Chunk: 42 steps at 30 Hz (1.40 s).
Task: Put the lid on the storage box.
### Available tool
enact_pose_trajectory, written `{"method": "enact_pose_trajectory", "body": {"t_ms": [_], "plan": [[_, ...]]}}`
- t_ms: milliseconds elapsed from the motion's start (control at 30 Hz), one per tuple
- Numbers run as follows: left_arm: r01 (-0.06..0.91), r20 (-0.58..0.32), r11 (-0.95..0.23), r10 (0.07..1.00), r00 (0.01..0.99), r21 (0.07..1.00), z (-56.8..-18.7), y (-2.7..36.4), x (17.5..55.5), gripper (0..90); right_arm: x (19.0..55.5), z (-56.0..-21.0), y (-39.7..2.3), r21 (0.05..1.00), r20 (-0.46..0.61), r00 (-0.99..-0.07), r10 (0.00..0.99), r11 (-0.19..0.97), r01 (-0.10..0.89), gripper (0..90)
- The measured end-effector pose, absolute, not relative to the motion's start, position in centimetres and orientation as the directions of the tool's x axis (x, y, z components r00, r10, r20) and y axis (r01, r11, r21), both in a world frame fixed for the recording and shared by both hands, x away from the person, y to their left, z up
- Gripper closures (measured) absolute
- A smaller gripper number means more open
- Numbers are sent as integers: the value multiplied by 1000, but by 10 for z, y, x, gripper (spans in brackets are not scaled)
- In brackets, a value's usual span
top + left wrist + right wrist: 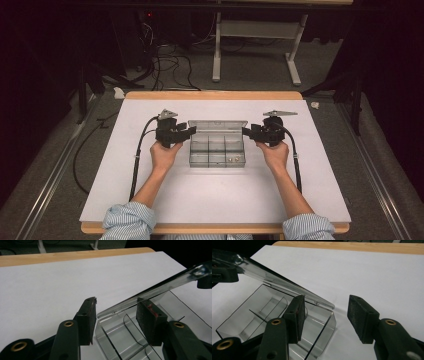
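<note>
A clear plastic compartment box (217,152) sits mid-table with its lid (218,124) raised and tilted back. Small pieces (231,159) lie in its front right cell. My left gripper (190,132) is at the box's left end. In the left gripper view its jaws (117,300) are open and straddle the end of the lid (162,285) above the box wall (105,337). My right gripper (246,132) is at the right end. There its open jaws (327,298) straddle the lid's other corner (274,280), with one pad (295,317) over the box (242,320).
A white sheet (215,200) covers the wooden table, whose far edge (215,95) shows beyond it. Cables (135,165) trail from both grippers toward the near edge. On the floor past the table are loose cables (170,65) and a desk frame (255,50).
</note>
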<state>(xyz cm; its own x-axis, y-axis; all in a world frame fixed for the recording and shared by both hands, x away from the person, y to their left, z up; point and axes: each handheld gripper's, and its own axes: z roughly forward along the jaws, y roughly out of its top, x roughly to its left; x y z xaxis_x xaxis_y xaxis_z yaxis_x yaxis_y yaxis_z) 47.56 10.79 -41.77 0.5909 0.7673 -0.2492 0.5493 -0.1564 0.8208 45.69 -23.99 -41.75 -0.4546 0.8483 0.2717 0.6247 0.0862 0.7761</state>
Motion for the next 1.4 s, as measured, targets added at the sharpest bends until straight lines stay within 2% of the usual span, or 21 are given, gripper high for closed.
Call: {"method": "enact_pose_trajectory", "body": {"t_ms": [767,1400], "plan": [[541,-219,-179,778,589,822,-421,118,465,488,450,-415,-238,769,256,-473,843,118,628,455],[549,-240,-160,775,584,820,-427,123,457,481,443,-412,-234,770,239,-497,834,150,620,452]]}}
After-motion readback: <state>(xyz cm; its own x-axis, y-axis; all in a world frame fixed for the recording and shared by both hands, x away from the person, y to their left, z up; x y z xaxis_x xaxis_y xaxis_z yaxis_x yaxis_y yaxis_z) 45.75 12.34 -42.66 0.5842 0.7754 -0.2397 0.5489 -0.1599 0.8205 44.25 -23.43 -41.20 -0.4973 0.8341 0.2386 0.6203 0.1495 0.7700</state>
